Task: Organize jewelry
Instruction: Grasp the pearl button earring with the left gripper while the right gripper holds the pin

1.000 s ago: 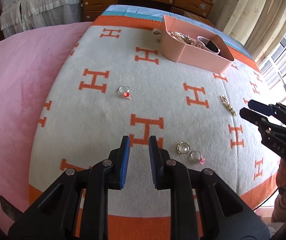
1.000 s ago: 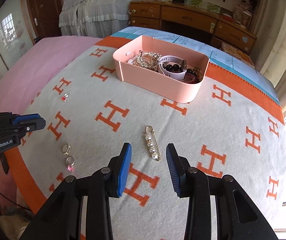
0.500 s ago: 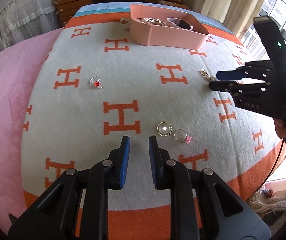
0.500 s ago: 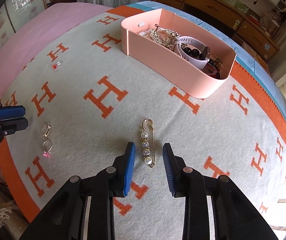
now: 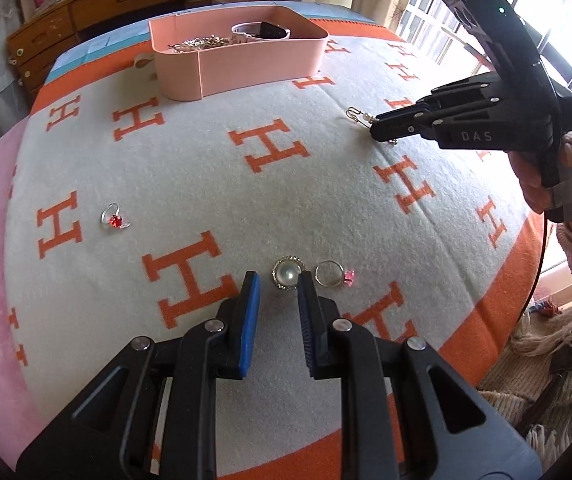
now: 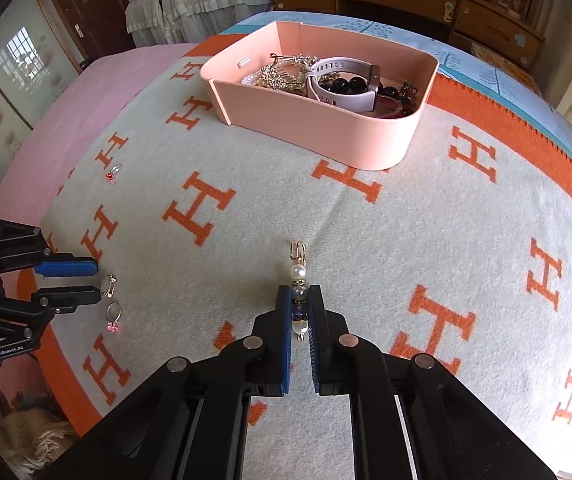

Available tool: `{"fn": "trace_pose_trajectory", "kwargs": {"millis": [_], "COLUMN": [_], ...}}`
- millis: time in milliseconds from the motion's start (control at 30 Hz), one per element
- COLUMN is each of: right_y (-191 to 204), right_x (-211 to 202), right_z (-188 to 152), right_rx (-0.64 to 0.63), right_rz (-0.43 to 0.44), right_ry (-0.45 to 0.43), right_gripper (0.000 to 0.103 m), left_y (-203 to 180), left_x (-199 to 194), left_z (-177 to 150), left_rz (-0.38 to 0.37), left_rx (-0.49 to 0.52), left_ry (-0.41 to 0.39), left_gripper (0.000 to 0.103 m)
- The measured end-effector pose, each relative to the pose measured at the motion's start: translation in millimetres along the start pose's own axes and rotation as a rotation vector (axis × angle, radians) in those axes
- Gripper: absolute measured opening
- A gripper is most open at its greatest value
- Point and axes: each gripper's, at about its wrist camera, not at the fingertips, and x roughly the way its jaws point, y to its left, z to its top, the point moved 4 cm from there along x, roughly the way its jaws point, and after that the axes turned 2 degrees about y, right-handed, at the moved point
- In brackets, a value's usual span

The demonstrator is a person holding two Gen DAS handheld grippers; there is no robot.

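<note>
Fingers of the right gripper (image 6: 299,300) pinch a pearl pin (image 6: 299,280) lying on the H-patterned blanket (image 6: 426,216), while the left gripper (image 5: 278,286), fingers narrowly apart, straddles a pearl brooch (image 5: 287,273).

Right gripper (image 6: 299,312) apparently clamped shut, left gripper (image 5: 279,286) slightly parted, both angled downward.
</note>
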Motion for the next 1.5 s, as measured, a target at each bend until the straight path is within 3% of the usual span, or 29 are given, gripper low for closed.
{"fn": "trace_pose_trajectory", "kwargs": {"millis": [167,233,267,300,333,567,633,733,967,1100,1200,1367,1500], "right_y": [-1,-2,-2,-2,-2,-4,-4,-3,-3,-4,-4,-3,-3], "right_x": [-4,-7,-7,-7,-8,-10,-11,-10,-11,-11,-11,-11,-11], "right_z": [-11,-15,-16,-16,-17,-18,-18,-17,-18,-19,-20,-20,-21], "right_rx": [0.031,0.039,0.043,0.047,0.049,0.066,0.069,0.070,0.080,0.083,0.082,0.083,0.086], "right_rz": [0.027,0.029,0.029,0.029,0.028,0.038,0.036,0.031,0.032,0.034,0.030,0.024,0.025], "right_ry": [-0.037,-0.047,-0.050,-0.051,-0.052,-0.068,-0.072,-0.076,-0.089,-0.095,-0.102,-0.110,-0.117], "right_gripper": [0.008,0.008,0.008,0.008,0.008,0.008,0.008,0.008,0.008,0.008,0.008,0.008,0.008], "left_y": [9,10,10,9,8,11,9,2,-11,-10,-7,-13,-14], "left_x": [-1,-1,-1,-2,-3,-6,-8,-6,6,6,6,6,6], "left_z": [9,11,12,13,13,14,12,10,4,4,5,3,3], "left_rz": [-0.067,-0.106,-0.124,-0.136,-0.138,-0.122,-0.103,-0.047,0.009,0.030,0.020,0.088,0.095], "left_rx": [-0.012,-0.027,-0.032,-0.035,-0.036,-0.052,-0.035,0.024,0.108,0.121,0.112,0.160,0.135], "left_ry": [-0.017,-0.016,-0.021,-0.032,-0.043,-0.086,-0.097,-0.093,-0.052,-0.056,-0.060,-0.072,-0.076], "left_gripper": [0.017,0.032,0.053,0.066,0.066,0.066,0.061,0.041,0.040,0.024,0.022,0.021,0.017]}}
